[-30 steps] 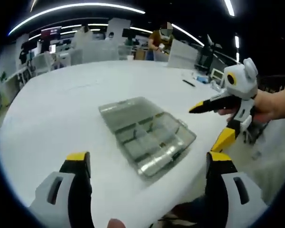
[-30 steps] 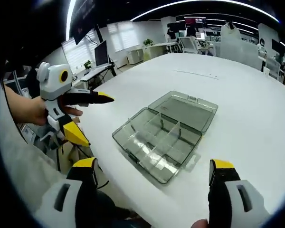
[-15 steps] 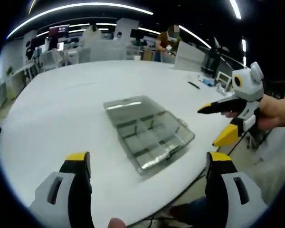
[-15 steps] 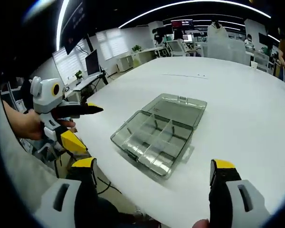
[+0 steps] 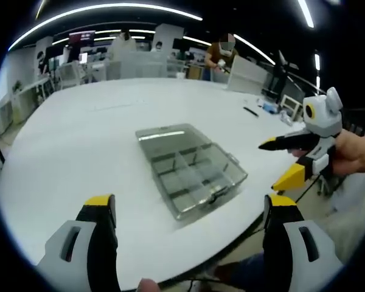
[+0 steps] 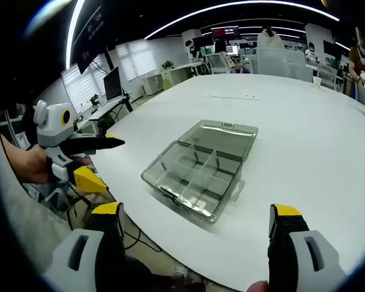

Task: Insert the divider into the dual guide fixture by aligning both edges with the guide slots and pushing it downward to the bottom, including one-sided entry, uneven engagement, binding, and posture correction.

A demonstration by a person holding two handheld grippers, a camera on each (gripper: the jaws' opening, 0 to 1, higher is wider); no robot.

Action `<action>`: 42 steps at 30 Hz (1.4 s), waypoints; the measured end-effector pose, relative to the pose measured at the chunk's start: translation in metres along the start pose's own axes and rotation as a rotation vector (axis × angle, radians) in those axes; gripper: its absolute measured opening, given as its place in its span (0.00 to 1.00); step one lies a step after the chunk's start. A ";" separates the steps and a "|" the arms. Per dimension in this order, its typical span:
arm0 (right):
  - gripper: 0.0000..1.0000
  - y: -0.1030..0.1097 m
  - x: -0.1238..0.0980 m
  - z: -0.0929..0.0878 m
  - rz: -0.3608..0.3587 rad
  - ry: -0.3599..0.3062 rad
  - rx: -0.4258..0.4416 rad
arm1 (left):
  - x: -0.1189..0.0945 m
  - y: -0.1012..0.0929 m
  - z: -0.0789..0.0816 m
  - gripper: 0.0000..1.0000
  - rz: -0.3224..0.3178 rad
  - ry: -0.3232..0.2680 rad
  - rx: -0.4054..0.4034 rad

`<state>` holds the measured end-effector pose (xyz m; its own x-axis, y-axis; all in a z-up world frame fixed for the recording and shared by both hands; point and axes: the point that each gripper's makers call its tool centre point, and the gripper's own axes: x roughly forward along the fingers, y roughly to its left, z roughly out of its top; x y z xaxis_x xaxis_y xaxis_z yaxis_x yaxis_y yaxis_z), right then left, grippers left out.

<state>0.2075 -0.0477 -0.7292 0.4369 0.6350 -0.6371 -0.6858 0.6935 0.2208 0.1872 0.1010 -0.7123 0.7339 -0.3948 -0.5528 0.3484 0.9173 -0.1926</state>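
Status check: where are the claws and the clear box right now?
Left claw open, empty. Right claw open, empty. Clear plastic compartment box lid-open on round white table, untouched. Nothing blocking.

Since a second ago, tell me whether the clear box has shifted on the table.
No. The clear box sits equally near the table edge; only the cameras pulled back.

Box (image 6: 198, 173): clear smoky plastic, glossy, lid and dividers alike. Table (image 5: 79, 140): smooth matt white. Grippers: white plastic bodies, yellow-tipped black jaws, slight sheen.
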 end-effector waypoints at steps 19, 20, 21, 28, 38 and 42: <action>0.98 -0.003 0.000 0.000 -0.010 -0.002 0.006 | 0.001 0.003 -0.001 0.99 0.016 0.013 -0.004; 0.98 -0.002 0.000 0.000 -0.009 -0.001 0.006 | 0.001 0.002 -0.001 0.99 0.017 0.013 -0.004; 0.98 -0.003 0.000 0.000 -0.009 -0.002 0.008 | 0.002 0.002 0.000 0.99 0.016 0.011 -0.005; 0.98 -0.004 0.001 0.000 -0.009 0.001 0.011 | 0.004 0.003 0.002 0.99 0.015 0.012 -0.006; 0.98 -0.003 0.002 0.006 -0.009 -0.005 0.008 | 0.004 0.007 0.001 0.99 0.025 0.015 -0.017; 0.98 -0.003 0.002 0.006 -0.009 -0.003 0.004 | 0.004 0.006 0.000 0.99 0.025 0.015 -0.031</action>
<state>0.2136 -0.0461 -0.7269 0.4452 0.6296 -0.6367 -0.6792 0.7008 0.2182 0.1923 0.1051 -0.7155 0.7333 -0.3715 -0.5694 0.3117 0.9280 -0.2041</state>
